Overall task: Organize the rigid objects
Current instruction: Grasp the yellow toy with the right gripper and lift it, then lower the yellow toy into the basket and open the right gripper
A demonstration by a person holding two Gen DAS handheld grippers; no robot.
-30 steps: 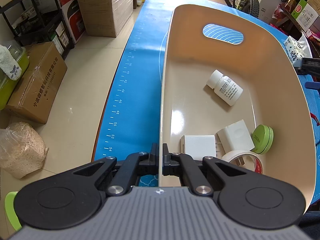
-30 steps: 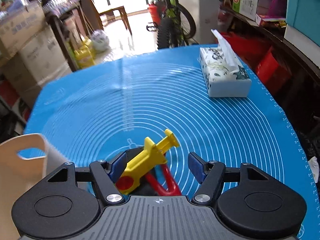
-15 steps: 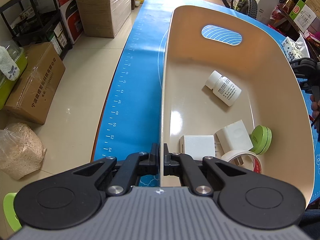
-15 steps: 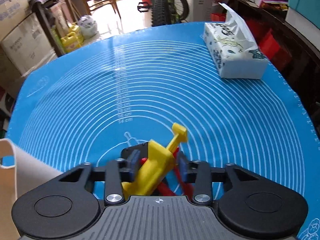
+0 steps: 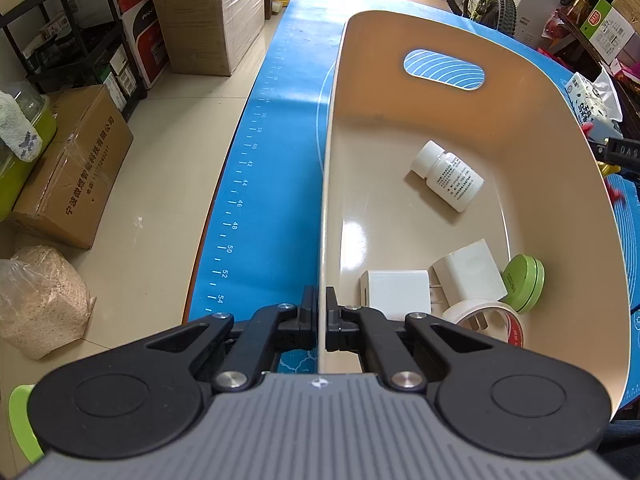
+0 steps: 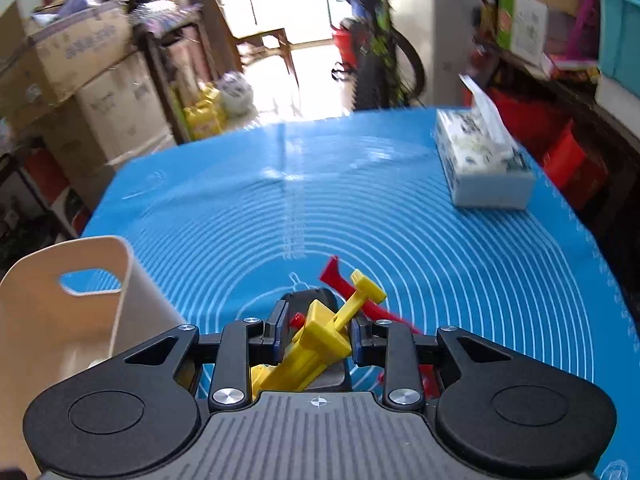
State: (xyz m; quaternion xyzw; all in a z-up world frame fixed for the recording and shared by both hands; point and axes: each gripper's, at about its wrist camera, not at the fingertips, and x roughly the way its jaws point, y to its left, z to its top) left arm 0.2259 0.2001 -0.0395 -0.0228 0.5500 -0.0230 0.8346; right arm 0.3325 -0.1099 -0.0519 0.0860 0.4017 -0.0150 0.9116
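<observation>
My left gripper (image 5: 320, 308) is shut on the near left rim of the beige basket (image 5: 322, 200). Inside the basket lie a white pill bottle (image 5: 448, 176), two white chargers (image 5: 396, 292), a green round tin (image 5: 524, 284) and a tape roll (image 5: 484, 316). In the right wrist view my right gripper (image 6: 318, 334) has its jaws closing on a yellow and red plastic clamp (image 6: 320, 332). Both pads press its yellow body. The clamp's red arm (image 6: 332, 272) sticks out ahead. A black object (image 6: 308, 300) shows just under the clamp.
A blue ringed mat (image 6: 400, 240) covers the table. A tissue box (image 6: 484, 168) stands at the mat's far right. The basket (image 6: 60, 320) is at the left of the right gripper. Cardboard boxes, shelves and a bicycle surround the table.
The right jaws closed on the yellow clamp, and the gripper with it shifted toward the basket while tilting up. The left gripper and basket kept still.
</observation>
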